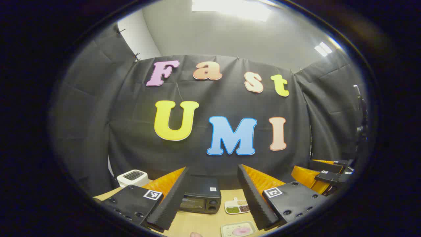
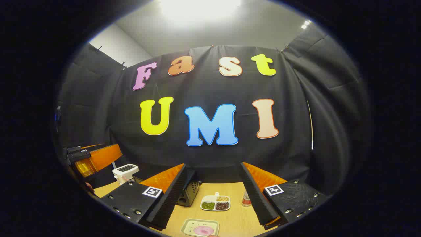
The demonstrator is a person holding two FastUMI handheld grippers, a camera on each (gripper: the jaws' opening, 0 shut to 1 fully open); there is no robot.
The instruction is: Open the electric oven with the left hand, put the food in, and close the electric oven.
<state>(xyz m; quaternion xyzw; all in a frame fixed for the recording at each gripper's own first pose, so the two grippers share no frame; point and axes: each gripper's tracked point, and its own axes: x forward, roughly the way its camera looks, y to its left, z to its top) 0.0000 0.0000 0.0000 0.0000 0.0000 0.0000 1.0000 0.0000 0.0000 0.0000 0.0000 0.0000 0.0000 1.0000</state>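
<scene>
Both grippers hovering above the bench, oven door shut

Left gripper (image 1: 210,197) and right gripper (image 2: 213,200), jaws spread, are facing the black boxy electric oven (image 1: 200,197); beside it, pink food on a pale tray (image 2: 200,227) looks light, best pinched by its rim.

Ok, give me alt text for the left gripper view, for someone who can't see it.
The left hand-held gripper is open and holds nothing, aimed at a black electric oven with its door shut at the back of a wooden table. Right of the oven sits a divided dish of grains, with a tray of pink food nearer and a white toaster far left.
</scene>
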